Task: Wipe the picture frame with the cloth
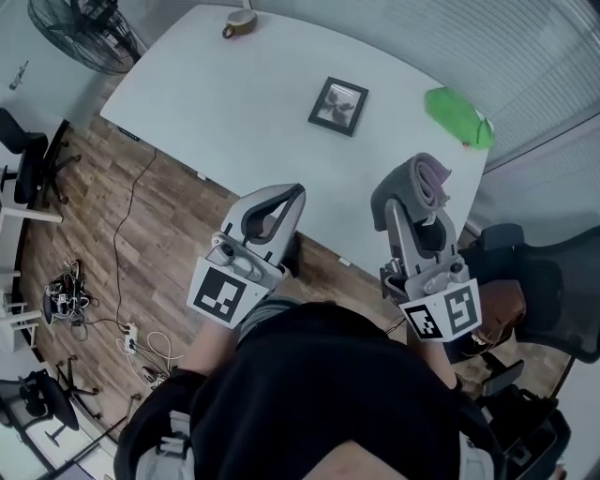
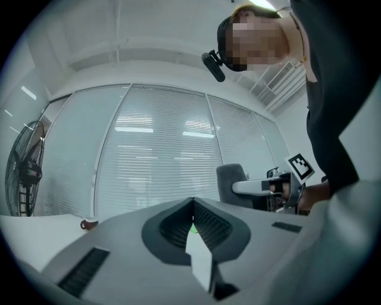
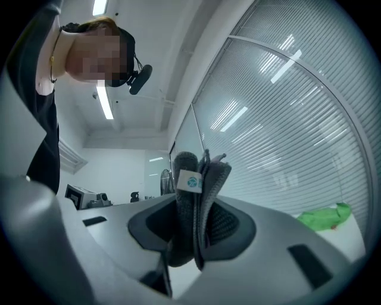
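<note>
A small dark picture frame [image 1: 338,106] lies flat on the white table [image 1: 234,122], well beyond both grippers. My right gripper [image 1: 410,197] is shut on a folded grey cloth [image 1: 427,181] over the table's near right edge; in the right gripper view the cloth [image 3: 196,202] stands pinched between the jaws, a round label on it. My left gripper [image 1: 281,202] is shut and empty at the near edge. The left gripper view shows its jaws [image 2: 193,223] closed together and the right gripper [image 2: 271,187] off to the side.
A green cloth [image 1: 459,117] lies at the table's far right corner, seen again as a green cloth [image 3: 324,215] in the right gripper view. A brown cup [image 1: 239,22] stands at the far edge. A floor fan [image 1: 80,33], cables and a black office chair [image 1: 544,281] surround the table.
</note>
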A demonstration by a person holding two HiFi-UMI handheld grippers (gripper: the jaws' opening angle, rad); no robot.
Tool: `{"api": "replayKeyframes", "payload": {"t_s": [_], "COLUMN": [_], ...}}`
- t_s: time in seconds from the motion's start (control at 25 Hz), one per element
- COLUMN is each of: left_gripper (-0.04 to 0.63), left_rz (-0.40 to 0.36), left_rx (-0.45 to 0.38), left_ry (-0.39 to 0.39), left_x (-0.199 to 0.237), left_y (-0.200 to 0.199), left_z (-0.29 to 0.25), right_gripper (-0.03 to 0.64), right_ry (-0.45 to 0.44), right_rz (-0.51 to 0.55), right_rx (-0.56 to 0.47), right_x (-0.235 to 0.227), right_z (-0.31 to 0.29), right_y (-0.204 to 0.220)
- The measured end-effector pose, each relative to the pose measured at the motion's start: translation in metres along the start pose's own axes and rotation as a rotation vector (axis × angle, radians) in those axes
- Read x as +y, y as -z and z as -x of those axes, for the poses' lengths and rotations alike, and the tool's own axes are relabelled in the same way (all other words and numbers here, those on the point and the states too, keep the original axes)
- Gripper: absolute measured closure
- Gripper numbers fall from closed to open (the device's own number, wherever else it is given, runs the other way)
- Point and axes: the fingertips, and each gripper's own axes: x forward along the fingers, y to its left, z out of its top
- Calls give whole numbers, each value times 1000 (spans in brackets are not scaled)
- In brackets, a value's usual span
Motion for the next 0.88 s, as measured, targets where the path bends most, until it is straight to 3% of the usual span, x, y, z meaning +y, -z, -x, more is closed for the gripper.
{"api": "replayKeyframes", "payload": {"t_s": [0.52,0.88], "left_gripper": [583,581], "left_rz": [37,68], "left_rx": [15,38], "left_ry": [154,254], "left_x": [94,136], "left_y": [14,34], "left_z": [-73,-111], "right_gripper": [503,503], "right_ry": [161,282], "right_rz": [24,44], "right_rx": [0,-2], "right_x": [-38,-62], "right_z": [-90,-127], "right_y": [3,7]}}
